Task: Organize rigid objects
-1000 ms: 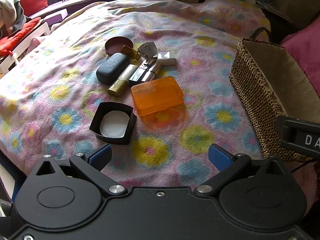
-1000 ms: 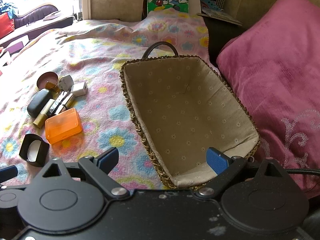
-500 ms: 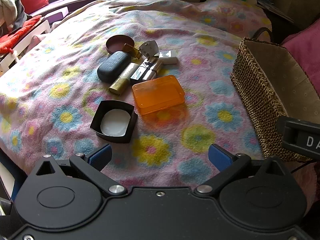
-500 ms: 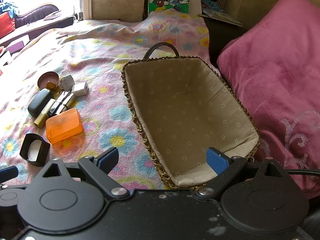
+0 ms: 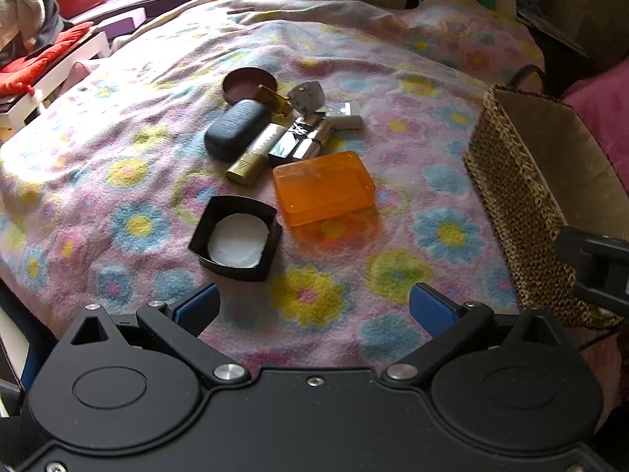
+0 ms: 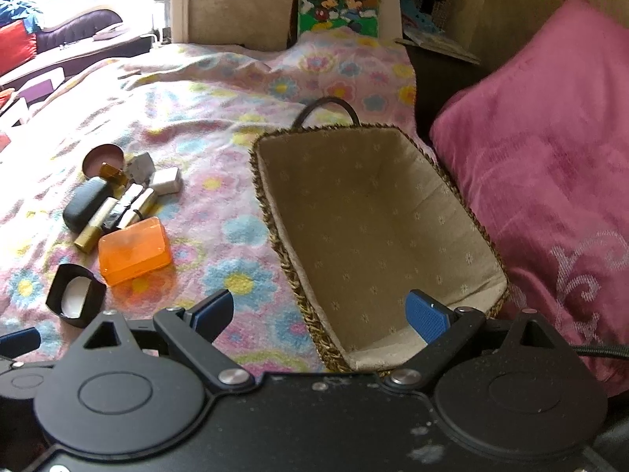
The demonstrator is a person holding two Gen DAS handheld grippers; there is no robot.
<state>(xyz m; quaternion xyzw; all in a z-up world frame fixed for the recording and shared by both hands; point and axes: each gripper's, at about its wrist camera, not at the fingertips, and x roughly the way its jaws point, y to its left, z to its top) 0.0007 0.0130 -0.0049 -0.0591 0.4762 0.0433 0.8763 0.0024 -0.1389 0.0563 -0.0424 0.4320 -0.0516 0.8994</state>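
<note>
**Nothing in the basket yet: start with the nearest pieces**

Your left gripper (image 5: 312, 308) hangs above the flowered blanket (image 5: 397, 271) with its blue pads spread wide and nothing between them. Your right gripper (image 6: 320, 314) is just as wide apart and empty, poised over the near end of the woven basket (image 6: 275, 216), whose lining holds nothing so far.

The objects lie in a loose cluster on the blanket, left of the basket and apart from it. Closest to your left gripper is the black square lid (image 5: 236, 238), open side up, with a white disc inside. Judging by its thin walls, it is light and stiff; pinch one wall, one pad inside and one outside.

Just beyond it is the orange plastic box (image 5: 323, 188), lying flat, its long axis running left to right and tilted slightly away on the right. It looks smooth and possibly slippery, so close across the short width, near the middle.

Farther back, the dark oval case (image 5: 235, 129) and the gold tube (image 5: 256, 154) lie side by side, both pointing away and to the right. The tube may roll; take it across its diameter. The soft blanket will give under pressure, so come down gently.
</note>
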